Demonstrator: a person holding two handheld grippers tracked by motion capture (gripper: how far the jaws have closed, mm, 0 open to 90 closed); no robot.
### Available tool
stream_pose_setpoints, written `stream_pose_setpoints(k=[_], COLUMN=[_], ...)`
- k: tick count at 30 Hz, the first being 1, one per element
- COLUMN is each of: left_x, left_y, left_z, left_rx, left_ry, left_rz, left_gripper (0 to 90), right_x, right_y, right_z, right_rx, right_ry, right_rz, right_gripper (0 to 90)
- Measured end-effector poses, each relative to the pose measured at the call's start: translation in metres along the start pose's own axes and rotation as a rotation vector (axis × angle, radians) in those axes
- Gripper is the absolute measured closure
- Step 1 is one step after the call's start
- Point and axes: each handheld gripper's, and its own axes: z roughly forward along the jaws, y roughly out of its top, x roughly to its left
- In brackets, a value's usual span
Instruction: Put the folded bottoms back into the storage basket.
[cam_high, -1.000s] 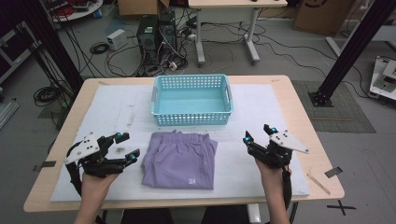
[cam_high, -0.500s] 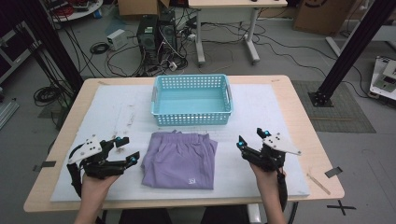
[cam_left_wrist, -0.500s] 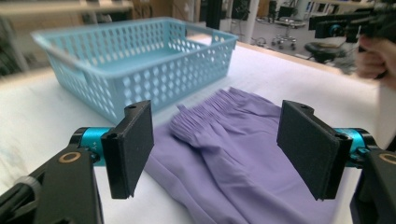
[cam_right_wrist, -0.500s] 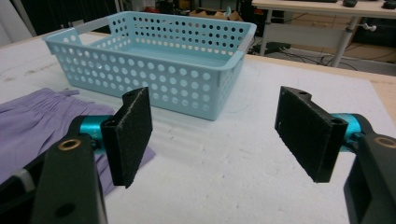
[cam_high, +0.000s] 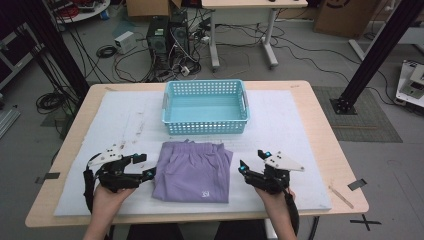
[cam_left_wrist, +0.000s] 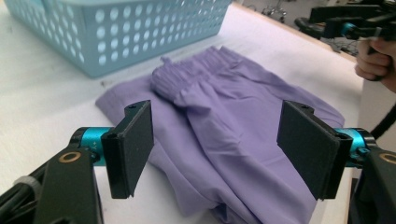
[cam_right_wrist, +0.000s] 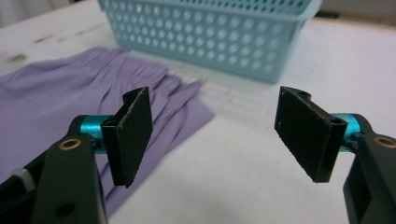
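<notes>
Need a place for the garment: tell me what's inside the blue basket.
The blue basket looks empty: its bare floor shows in the high view. The strip just behind its near wall is hidden.

Grey floor (cam_high: 300, 65) strewn with cables (cam_high: 107, 51) — a desk (cam_high: 242, 4) behind.

basket (cam_high: 205, 107) – light blue, empty | white mat (cam_high: 300, 130) – on table (cam_high: 325, 150)

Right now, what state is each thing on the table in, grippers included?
Purple shorts: folded, lying flat on the white mat, untouched.
Blue basket: upright, empty, just beyond the shorts.
Left gripper: jaws open, nothing between them, close to the shorts' left edge.
Right gripper: jaws open, nothing between them, just off the shorts' right edge.
White mat: spread flat over the table.
</notes>
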Motion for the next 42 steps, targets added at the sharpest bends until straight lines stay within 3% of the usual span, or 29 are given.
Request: stream_pose_setpoints(k=[1,5,7,10,19,23,24,25,26,29,33,42], left_x=[0.0,0.0,0.0,0.0,0.005,0.009,0.01,0.01,0.011,0.009,0.008,0.003], left_y=[-0.002,-0.004,-0.006,-0.007,-0.011,-0.014,-0.014,-0.014,-0.014,-0.014,-0.013,-0.011], left_z=[0.004,0.014,0.021,0.026,0.037,0.04,0.039,0.039,0.039,0.045,0.048,0.058], left_rx=[0.005,0.039,0.057,0.072,0.131,0.17,0.161,0.161,0.152,0.188,0.187,0.18], left_ry=[0.003,-0.002,0.038,0.065,0.067,0.054,0.029,0.029,-0.003,-0.005,-0.01,-0.015], left_rz=[-0.03,-0.071,-0.085,-0.096,-0.135,-0.176,-0.204,-0.204,-0.235,-0.238,-0.255,-0.27], left_gripper=[27.2,27.2,27.2,27.1,27.2,27.2,27.2,27.2,27.2,27.2,27.2,31.6], right_x=[0.005,0.013,0.022,0.029,0.037,0.028,0.025,0.025,0.023,0.029,0.033,0.04], right_y=[-0.002,-0.005,-0.009,-0.01,-0.009,-0.008,-0.008,-0.008,-0.007,-0.005,-0.004,-0.001], right_z=[0.005,0.016,0.027,0.035,0.057,0.058,0.058,0.058,0.058,0.061,0.065,0.071], right_rx=[0.031,0.095,0.156,0.181,0.311,0.336,0.338,0.338,0.344,0.357,0.362,0.363], right_ry=[0.024,0.075,0.105,0.095,0.104,0.144,0.16,0.16,0.182,0.193,0.2,0.172], right_rz=[0.011,0.037,0.068,0.102,0.151,0.179,0.194,0.194,0.203,0.191,0.187,0.159], right_gripper=[28.3,27.4,27.0,27.0,27.4,31.7,33.1,33.1,34.8,34.8,37.0,52.8])
